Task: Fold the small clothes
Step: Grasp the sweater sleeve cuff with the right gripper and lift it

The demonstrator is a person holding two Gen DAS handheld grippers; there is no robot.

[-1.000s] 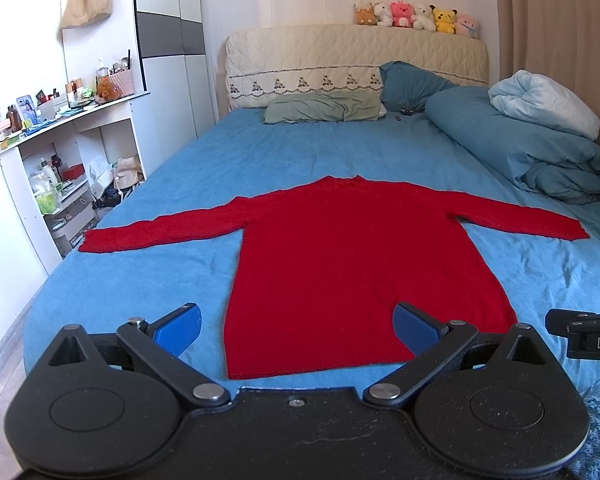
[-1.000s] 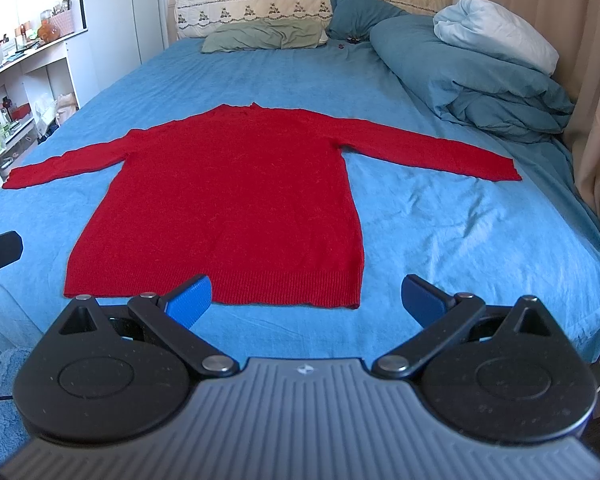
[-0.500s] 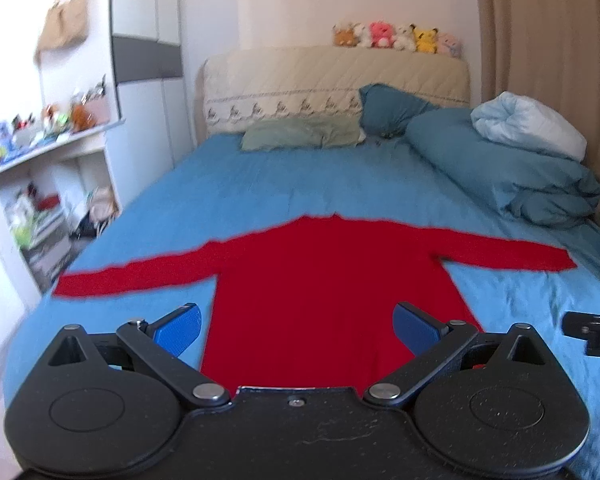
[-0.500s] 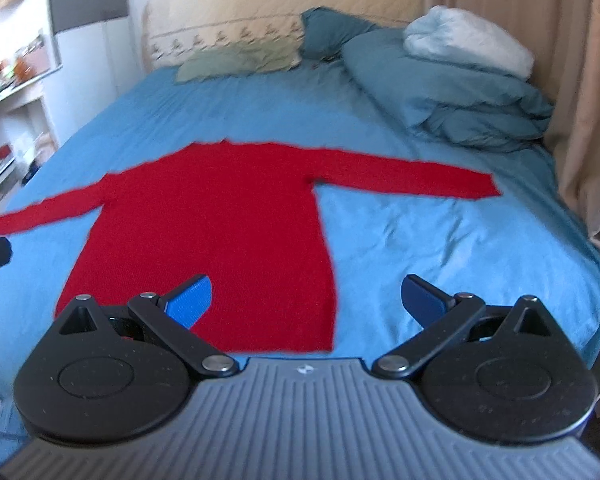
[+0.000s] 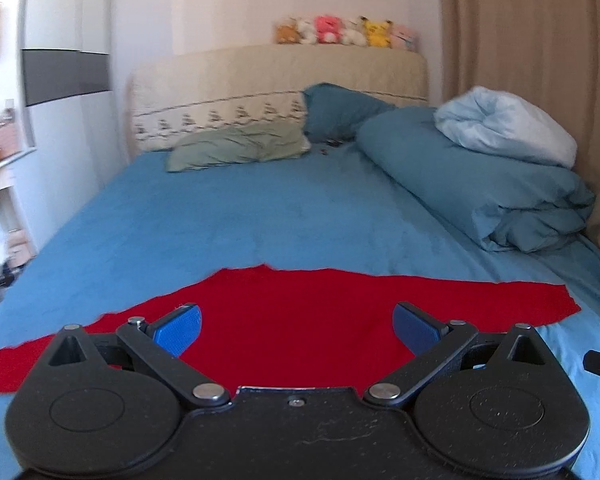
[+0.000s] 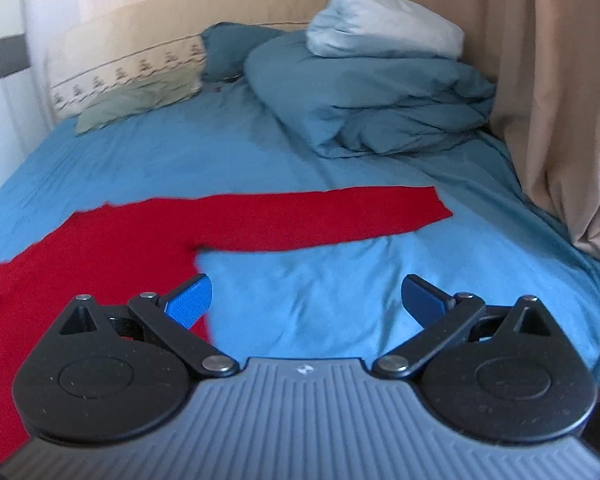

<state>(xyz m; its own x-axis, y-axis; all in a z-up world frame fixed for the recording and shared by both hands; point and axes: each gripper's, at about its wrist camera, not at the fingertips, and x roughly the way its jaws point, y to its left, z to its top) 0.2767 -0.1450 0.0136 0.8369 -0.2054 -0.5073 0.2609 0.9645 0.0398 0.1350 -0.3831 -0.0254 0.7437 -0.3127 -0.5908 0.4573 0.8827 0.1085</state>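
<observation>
On the blue bed (image 5: 260, 216), the red sweater (image 5: 300, 320) lies flat, neck toward the headboard at 12 o'clock, sleeves running 9 to 3 across the mattress.

Your left hand-held gripper (image 5: 296, 330) hovers over the sweater's body; jaws wide apart, nothing between them. Red cloth fills the gap ahead of the blue pads (image 5: 178, 330). Whether the pads touch the fabric, cannot tell.

Your right hand-held gripper (image 6: 306, 300) is also spread apart and empty. It points at bare sheet below the right sleeve (image 6: 340, 216); its left pad overlaps the sweater's side edge (image 6: 202, 264) in view.

Key relation: the right sleeve's long axis runs from about 10 o'clock out to 1 o'clock of the right gripper, cuff at the far end near the folded duvet (image 6: 380, 96). Right hand is clearly nearer that cuff; left hand is nearer the torso and the left sleeve, which trails off toward 8 o'clock in the left wrist view.

Judgement: folding not started. Likely first move is taking a sleeve inward; the right cuff needs a reach forward and rightward.

Both views are motion-blurred.
</observation>
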